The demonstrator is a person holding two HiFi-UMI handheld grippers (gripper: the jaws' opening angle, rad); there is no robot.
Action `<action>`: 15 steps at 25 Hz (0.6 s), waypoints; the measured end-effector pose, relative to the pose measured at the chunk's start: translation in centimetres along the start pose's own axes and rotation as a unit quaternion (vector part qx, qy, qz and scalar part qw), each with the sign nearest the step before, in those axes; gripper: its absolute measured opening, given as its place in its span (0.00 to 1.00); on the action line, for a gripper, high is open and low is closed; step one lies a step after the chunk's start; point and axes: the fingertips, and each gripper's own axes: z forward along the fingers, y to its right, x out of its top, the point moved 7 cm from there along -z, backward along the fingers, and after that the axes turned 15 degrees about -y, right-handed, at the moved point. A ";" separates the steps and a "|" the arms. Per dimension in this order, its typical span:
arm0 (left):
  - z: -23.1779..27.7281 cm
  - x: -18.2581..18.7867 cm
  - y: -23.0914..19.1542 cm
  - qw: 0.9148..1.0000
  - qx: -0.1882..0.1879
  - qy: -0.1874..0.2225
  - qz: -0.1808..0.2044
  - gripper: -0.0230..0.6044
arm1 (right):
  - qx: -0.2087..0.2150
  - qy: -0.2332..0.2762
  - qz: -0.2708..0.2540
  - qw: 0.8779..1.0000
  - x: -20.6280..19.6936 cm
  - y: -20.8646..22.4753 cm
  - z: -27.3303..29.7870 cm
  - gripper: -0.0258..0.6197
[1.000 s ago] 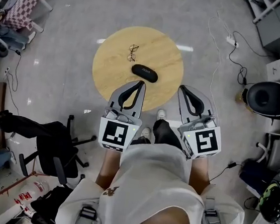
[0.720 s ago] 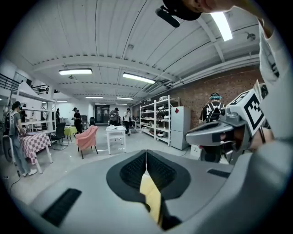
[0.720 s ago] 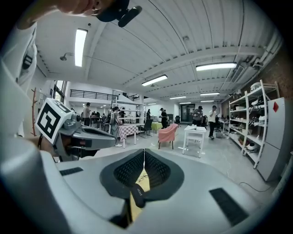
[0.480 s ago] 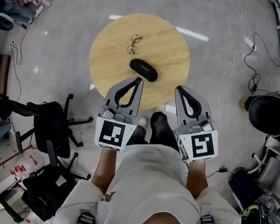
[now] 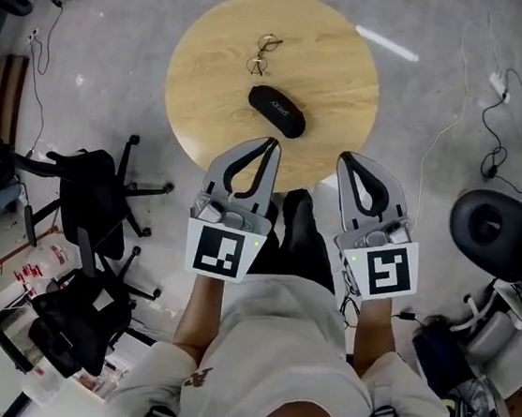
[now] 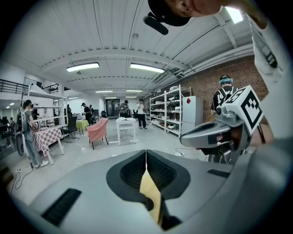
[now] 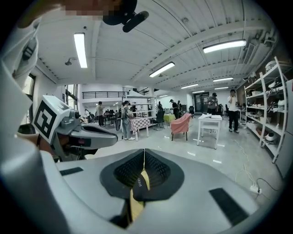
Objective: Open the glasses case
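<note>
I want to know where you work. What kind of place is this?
Probably a big workshop or lab hall: tall storage shelves stand along a brick wall, strip lights hang from a high ceiling, and a swivel chair sits on the bare floor.

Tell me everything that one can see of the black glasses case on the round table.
The glasses case is a black, oblong shell with rounded ends and a small pale print on its lid, matte as it looks. It is shut and lies flat on the round wooden table, its long axis running from upper left to lower right in the head view. Only the table touches it; the glasses lie apart, beyond it.
</note>
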 end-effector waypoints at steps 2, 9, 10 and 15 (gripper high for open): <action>0.7 -0.9 -0.1 1.000 -0.002 -0.003 -0.007 0.07 | -0.001 -0.011 -0.009 1.000 -0.9 0.4 1.1 0.07; 3.5 -4.3 -1.3 1.000 -0.011 -0.022 0.010 0.07 | -0.007 -0.020 0.010 1.000 -2.6 0.1 4.5 0.07; 4.0 -4.8 -1.5 1.000 -0.013 -0.023 0.007 0.07 | -0.009 -0.024 0.007 1.000 -3.0 0.1 5.0 0.07; 5.9 -7.8 -2.1 0.999 -0.018 -0.031 0.005 0.07 | -0.013 -0.032 0.036 0.999 -5.1 -0.6 7.0 0.07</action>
